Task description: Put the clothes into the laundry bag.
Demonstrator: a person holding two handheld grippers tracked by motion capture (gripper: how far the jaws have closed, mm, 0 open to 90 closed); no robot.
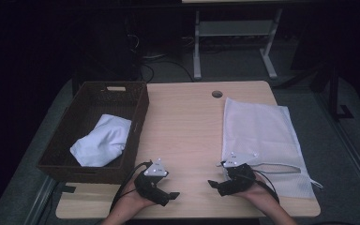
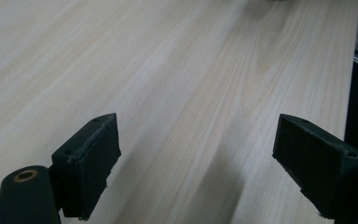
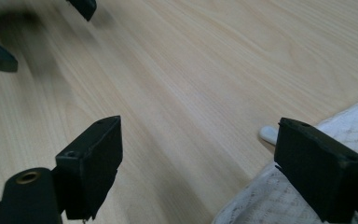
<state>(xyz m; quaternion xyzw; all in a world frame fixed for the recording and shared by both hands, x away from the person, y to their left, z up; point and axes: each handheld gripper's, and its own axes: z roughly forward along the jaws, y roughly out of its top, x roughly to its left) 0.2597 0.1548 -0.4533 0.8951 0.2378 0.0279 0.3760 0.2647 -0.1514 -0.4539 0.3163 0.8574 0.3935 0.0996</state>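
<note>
A white mesh bag (image 1: 262, 136) is laid flat on the right part of the wooden table (image 1: 183, 122); its near left edge is seen just under the right gripper (image 1: 221, 183), whose jaws are spread wide and hold nothing. The left gripper (image 1: 168, 197) is held apart over bare wood, jaws likewise spread. The bag's far corner is cut off in the right gripper view. A folded white cloth (image 1: 101, 140) is kept in a brown woven basket (image 1: 138, 117) at the left; the room behind is dark.

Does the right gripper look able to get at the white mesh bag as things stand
Probably yes. The right gripper is open and rests at the near edge of the white mesh bag, which lies flat on the table with nothing between them.
</note>
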